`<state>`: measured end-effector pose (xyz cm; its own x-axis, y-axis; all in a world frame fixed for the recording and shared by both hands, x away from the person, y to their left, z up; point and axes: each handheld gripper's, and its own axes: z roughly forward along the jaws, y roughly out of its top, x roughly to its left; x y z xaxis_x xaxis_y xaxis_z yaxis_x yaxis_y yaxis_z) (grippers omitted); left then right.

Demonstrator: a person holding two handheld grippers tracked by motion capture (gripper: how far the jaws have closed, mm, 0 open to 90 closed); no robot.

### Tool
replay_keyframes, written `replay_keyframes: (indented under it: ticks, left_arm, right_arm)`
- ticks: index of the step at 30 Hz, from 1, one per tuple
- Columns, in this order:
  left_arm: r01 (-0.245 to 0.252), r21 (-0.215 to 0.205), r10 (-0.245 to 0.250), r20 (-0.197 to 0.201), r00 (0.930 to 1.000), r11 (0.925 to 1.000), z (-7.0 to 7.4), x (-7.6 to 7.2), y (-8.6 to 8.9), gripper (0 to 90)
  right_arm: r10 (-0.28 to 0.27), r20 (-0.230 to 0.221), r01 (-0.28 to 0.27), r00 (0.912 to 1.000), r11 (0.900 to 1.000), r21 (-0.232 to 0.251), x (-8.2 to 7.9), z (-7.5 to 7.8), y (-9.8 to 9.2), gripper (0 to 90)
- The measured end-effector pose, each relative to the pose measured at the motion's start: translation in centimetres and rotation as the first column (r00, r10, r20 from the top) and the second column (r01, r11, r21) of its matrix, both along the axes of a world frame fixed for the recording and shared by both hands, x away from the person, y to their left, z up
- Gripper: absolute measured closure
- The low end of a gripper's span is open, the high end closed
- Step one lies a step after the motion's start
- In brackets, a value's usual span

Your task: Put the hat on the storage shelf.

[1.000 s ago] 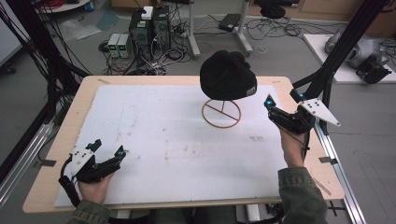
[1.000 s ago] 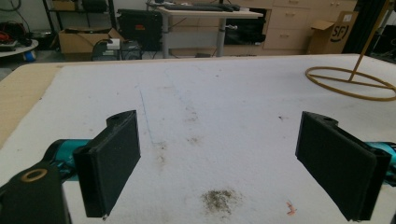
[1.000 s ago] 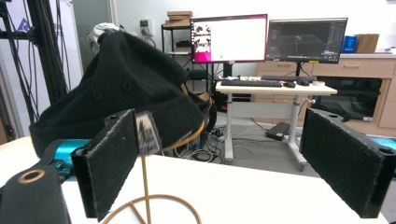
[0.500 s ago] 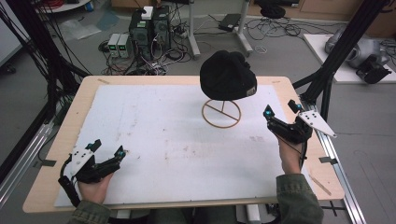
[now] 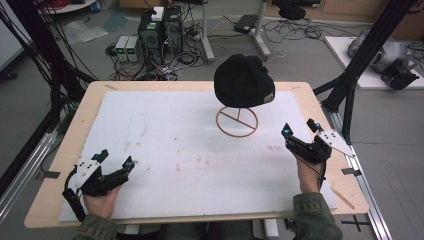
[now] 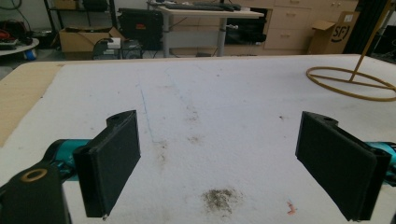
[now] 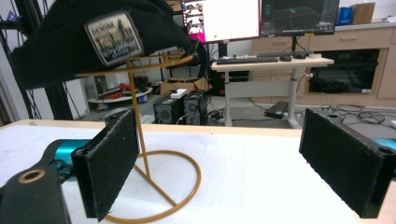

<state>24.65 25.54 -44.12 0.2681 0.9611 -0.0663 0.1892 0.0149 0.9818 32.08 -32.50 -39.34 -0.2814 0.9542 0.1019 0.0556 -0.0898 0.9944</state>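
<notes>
A black beanie [image 5: 244, 81] with a small patch sits on top of a gold wire stand [image 5: 237, 121] at the back middle of the white mat. In the right gripper view the beanie [image 7: 93, 35] hangs over the stand's upright rod [image 7: 140, 135], just ahead and to the left. My right gripper [image 5: 300, 131] rests at the mat's right side, open and empty, a short way right of the stand's ring. My left gripper [image 5: 116, 158] lies at the front left, open and empty; its view shows the stand's ring [image 6: 352, 84] far off at the right.
The white mat [image 5: 170, 145] covers a wooden table [image 5: 85, 107] and has some dirty smudges [image 6: 219, 198]. Black frame struts [image 5: 357, 70] rise at the right and left of the table. Computers and cables lie on the floor beyond the far edge.
My right gripper has drawn back toward the person and lower, away from the stand. The left gripper has stayed put.
</notes>
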Motion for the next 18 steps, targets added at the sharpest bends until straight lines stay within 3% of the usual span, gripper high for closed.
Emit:
replay_keyframes:
  ticks: [3, 6, 11, 18]
  left_arm:
    - [-0.001, -0.002, 0.001, 0.000, 1.0000, 1.0000, 0.0, 0.0, 0.0, 14.1]
    - [-0.002, -0.002, 0.002, -0.003, 1.0000, 1.0000, 0.0, 0.0, 0.0, 14.2]
    - [-0.004, -0.007, 0.004, -0.001, 1.0000, 1.0000, 0.0, 0.0, 0.0, 14.1]
    - [-0.003, -0.009, 0.003, -0.001, 1.0000, 1.0000, 0.0, 0.0, 0.0, 14.1]
  right_arm:
    - [-0.003, -0.034, 0.003, 0.9994, 1.000, -0.005, -0.1, -0.5, -0.1, 11.2]
    - [-0.004, -0.013, 0.004, 0.9999, 1.000, -0.003, -0.3, -0.8, -0.2, 11.3]
    - [-0.011, -0.037, 0.011, 0.9993, 1.000, 0.000, -0.5, -1.7, -0.4, 11.3]
    - [-0.025, -0.041, 0.024, 0.9988, 0.999, -0.042, -0.9, -1.8, -0.4, 11.2]
